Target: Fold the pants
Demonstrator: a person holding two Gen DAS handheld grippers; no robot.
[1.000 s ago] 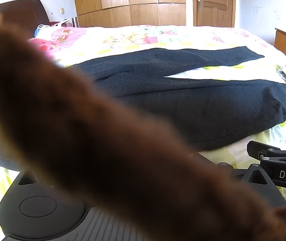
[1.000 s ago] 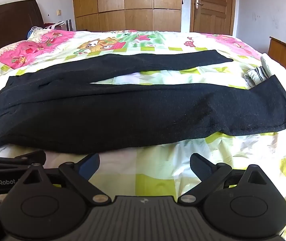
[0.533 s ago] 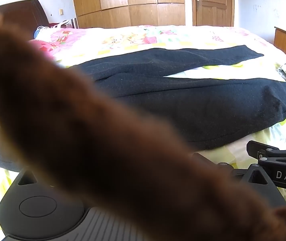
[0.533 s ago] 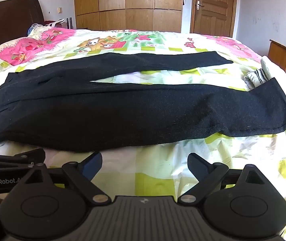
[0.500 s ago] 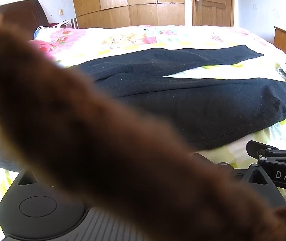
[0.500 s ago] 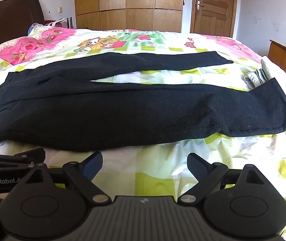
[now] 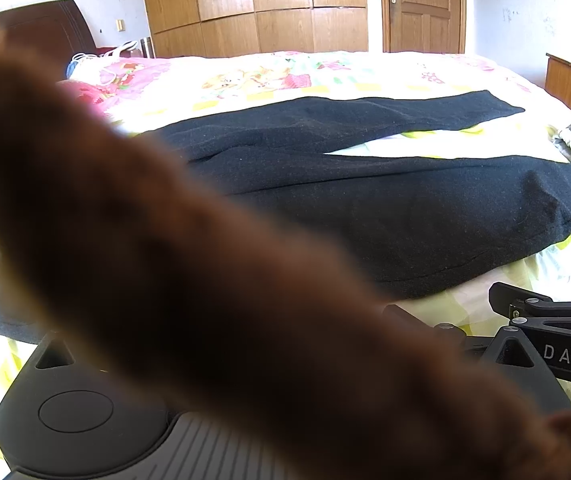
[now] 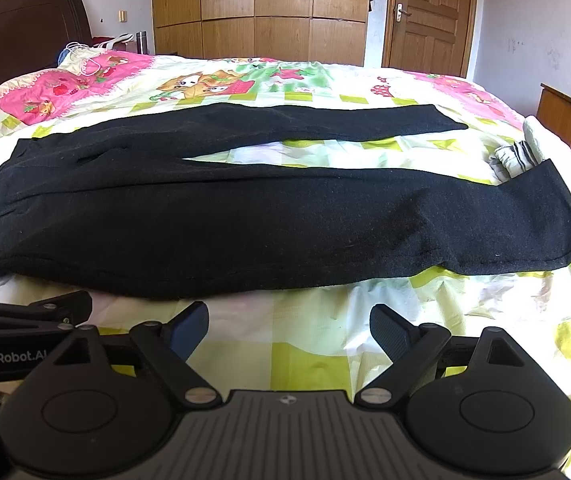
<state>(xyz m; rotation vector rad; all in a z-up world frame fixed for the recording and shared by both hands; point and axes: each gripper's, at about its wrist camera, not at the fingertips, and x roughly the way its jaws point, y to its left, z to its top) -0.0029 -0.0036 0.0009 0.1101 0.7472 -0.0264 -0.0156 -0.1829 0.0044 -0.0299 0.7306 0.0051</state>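
Your black pants (image 8: 269, 216) lie spread flat across the bed (image 8: 325, 344), on its patchwork quilt of pink, green and yellow squares. The waist is toward your left, and the two legs run off to the right, parted by a narrow wedge of quilt. The near leg's hem sits close to the right edge of the bed, just beside a small striped bundle of cloth (image 8: 519, 152).

Your right tool (image 8: 289, 330) hovers above bare quilt just short of the pants' near edge, its fingers spread wide with nothing between them. Your left tool (image 8: 25, 320) shows at the left of the right wrist view, close beside the right one. In its own camera a blurred brown furry thing (image 7: 205, 280) crosses the lens and hides the fingers, so you cannot tell whether it is wide or narrow.

Beyond the bed stand a wooden wardrobe (image 8: 257, 12), a wooden door (image 8: 429, 16) and a dark headboard (image 8: 21, 36).
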